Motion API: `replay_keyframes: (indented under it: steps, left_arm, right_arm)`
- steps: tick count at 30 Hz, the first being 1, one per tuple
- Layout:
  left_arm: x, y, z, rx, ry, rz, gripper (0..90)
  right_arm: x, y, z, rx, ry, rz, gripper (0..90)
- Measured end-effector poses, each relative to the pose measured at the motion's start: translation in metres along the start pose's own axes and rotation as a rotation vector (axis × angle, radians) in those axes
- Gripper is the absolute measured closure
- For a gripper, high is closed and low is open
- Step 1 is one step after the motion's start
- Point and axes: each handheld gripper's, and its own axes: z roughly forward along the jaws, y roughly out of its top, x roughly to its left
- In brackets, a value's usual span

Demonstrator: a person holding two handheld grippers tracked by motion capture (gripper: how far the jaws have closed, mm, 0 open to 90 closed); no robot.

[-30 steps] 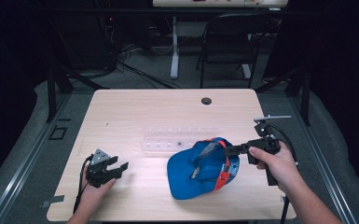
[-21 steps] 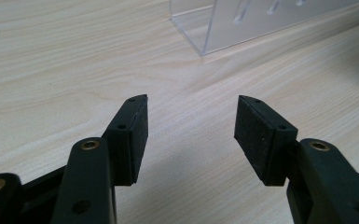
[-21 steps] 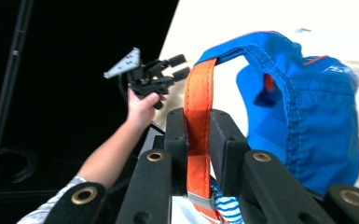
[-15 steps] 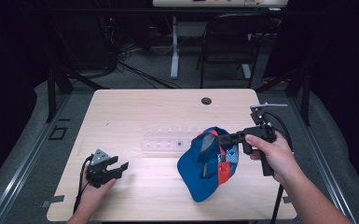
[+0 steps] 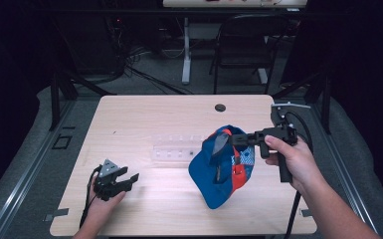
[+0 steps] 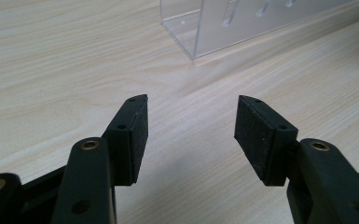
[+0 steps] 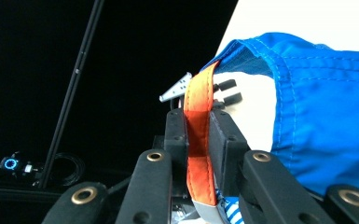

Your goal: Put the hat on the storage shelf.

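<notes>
The right gripper [image 5: 241,138] pinches the orange strap [image 7: 196,140] of the blue cap [image 5: 224,172], lifting it near the table's [image 5: 144,114] right edge. The left gripper [image 5: 124,179] rests near the front-left corner, jaws spread; next it probably must take the cap's other side.

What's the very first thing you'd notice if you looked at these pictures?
The bright blue cap with orange trim jumps out: it hangs tilted at the right of the wooden table, with the right gripper shut on its orange strap. Next comes the left gripper, open and holding nothing, low over the table's near left part. Between them lies a clear plastic rack.
</notes>
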Motion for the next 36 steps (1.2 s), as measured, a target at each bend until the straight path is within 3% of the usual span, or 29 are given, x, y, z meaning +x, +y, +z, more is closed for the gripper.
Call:
replay_keyframes:
  steps: [7,13,17,18,22,26,27,28,29,30,31,32,36]
  left_arm:
    - [-0.012,0.003,-0.002,-0.017,-0.007,0.038,44.2]
    - [-0.035,0.012,-0.006,-0.074,-0.027,0.092,41.9]
    - [-0.057,0.024,-0.010,-0.121,-0.069,0.150,42.2]
    - [-0.068,0.030,-0.012,-0.141,-0.086,0.182,42.6]
    - [-0.082,0.036,-0.014,-0.160,-0.111,0.217,46.6]
    - [-0.109,0.049,-0.018,-0.205,-0.148,0.268,48.4]
    - [-0.109,0.049,-0.018,-0.205,-0.148,0.268,48.9]
    - [-0.120,0.054,-0.017,-0.215,-0.153,0.305,49.0]
    - [-0.120,0.054,-0.017,-0.215,-0.153,0.305,49.0]
    - [-0.133,0.060,-0.013,-0.220,-0.133,0.361,48.9]
    - [-0.133,0.060,-0.013,-0.220,-0.133,0.361,48.9]
    - [-0.142,0.064,-0.008,-0.227,-0.127,0.387,48.9]
    - [-0.155,0.071,0.001,-0.236,-0.125,0.393,49.0]
  right_arm:
    - [0.007,0.009,0.006,-0.018,0.030,-0.007,78.5]
    - [0.008,0.019,0.009,-0.035,0.047,0.002,78.5]
    - [0.011,0.028,0.011,-0.052,0.058,0.004,78.5]
    - [0.012,0.033,0.013,-0.066,0.059,0.010,78.5]
    - [0.012,0.040,0.015,-0.076,0.055,0.013,78.5]
    - [0.010,0.052,0.018,-0.114,0.057,0.020,78.5]
    - [0.010,0.052,0.018,-0.114,0.057,0.020,78.5]
    - [0.009,0.056,0.019,-0.135,0.063,0.029,78.5]
    - [0.009,0.056,0.019,-0.135,0.063,0.029,78.5]
    - [0.009,0.059,0.021,-0.146,0.063,0.031,78.4]
    - [0.009,0.059,0.021,-0.146,0.063,0.031,78.4]
    - [0.009,0.061,0.024,-0.155,0.058,0.035,78.5]
    - [0.009,0.064,0.026,-0.166,0.055,0.034,78.4]
